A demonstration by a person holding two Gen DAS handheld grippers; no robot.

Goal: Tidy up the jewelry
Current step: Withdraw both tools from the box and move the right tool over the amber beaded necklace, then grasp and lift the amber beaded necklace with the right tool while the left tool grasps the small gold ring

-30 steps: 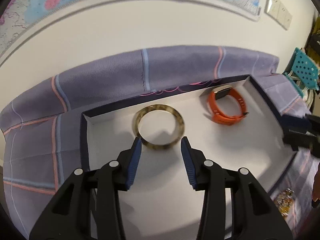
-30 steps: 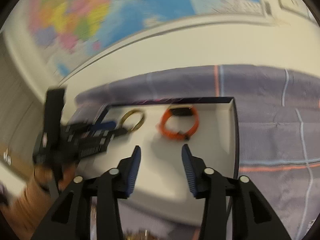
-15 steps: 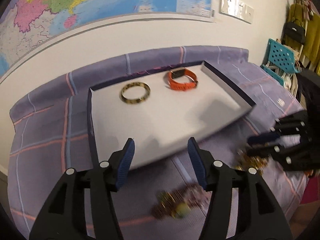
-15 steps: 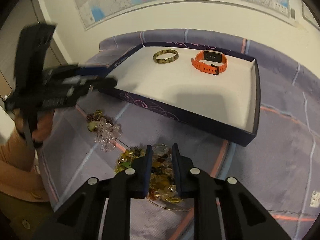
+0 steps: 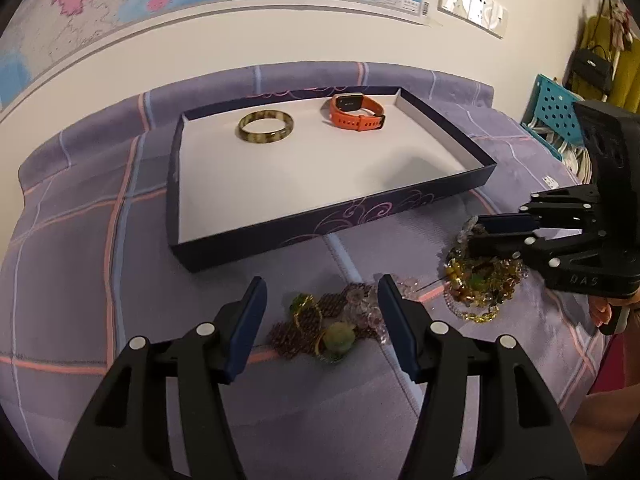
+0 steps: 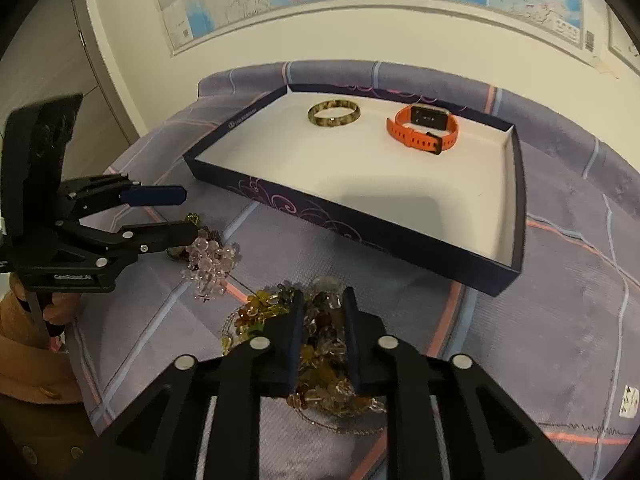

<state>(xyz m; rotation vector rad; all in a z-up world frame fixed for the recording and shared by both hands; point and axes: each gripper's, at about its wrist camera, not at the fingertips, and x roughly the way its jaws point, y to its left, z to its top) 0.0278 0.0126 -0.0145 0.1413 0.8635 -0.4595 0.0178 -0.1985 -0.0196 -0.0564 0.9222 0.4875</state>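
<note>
The right gripper [image 6: 322,308] sits low in the middle of its own view, fingers drawn in around a heap of amber and clear beads [image 6: 320,344] on the purple checked cloth [image 6: 560,320]; whether they actually pinch it I cannot tell. In the left wrist view that same heap [image 5: 480,280] lies at the right edge. The left gripper [image 5: 318,300] is spread wide at the bottom centre, over a tangle of purple, pink and green beads [image 5: 320,320]. Higher up, in the middle of the frame, the dark box lid with a white floor [image 5: 180,208] holds a mottled brown bangle [image 5: 266,127] and an orange watch [image 5: 356,112] side by side, apart.
</note>
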